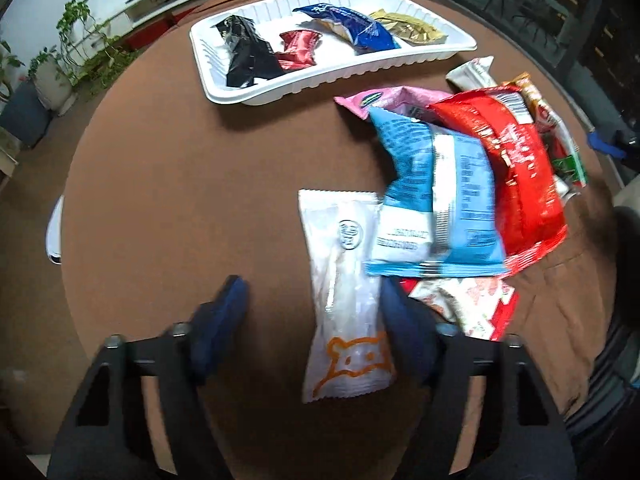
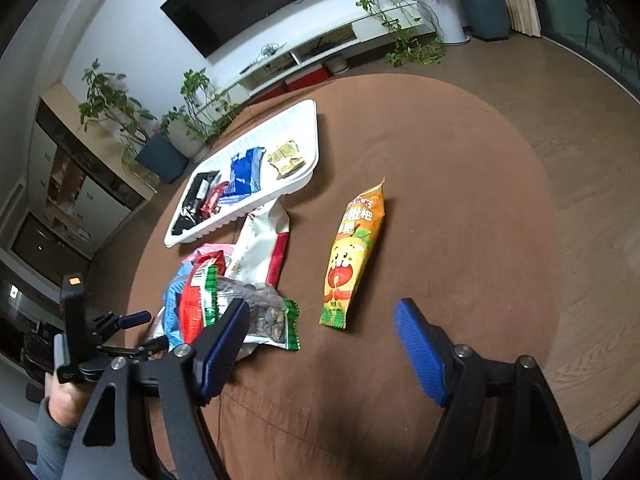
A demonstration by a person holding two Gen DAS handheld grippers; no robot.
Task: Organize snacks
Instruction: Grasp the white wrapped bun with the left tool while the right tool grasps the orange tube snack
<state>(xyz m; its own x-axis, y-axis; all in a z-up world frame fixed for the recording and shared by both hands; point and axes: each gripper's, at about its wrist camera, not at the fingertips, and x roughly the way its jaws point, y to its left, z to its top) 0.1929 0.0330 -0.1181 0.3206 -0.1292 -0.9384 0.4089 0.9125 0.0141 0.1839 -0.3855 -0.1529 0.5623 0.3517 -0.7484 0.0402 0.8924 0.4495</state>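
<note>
Lying flat on the brown cloth-covered round worktop [image 1: 168,152], the white plastic snack packet with an orange bear outline [image 1: 346,312] sits between the blue-padded fingers of the left tool [image 1: 316,320]; the right finger touches its edge while the left finger stands clear, so the jaws are spread around it, not pinching. Its upper corner is overlapped by a light-blue foil bag [image 1: 436,200], beside a red foil bag [image 1: 516,168] in a loose heap. The right tool [image 2: 320,336] hangs spread and empty above bare cloth, near an orange fruit-cartoon stick packet [image 2: 352,252]. A white ribbed plastic tray [image 1: 224,80] farther back holds black, red, blue and gold packets. Beyond are a wall-mounted dark television [image 2: 248,4], a low white media shelf [image 2: 304,56], potted green plants [image 2: 188,120] and a wood floor [image 2: 580,120].
</note>
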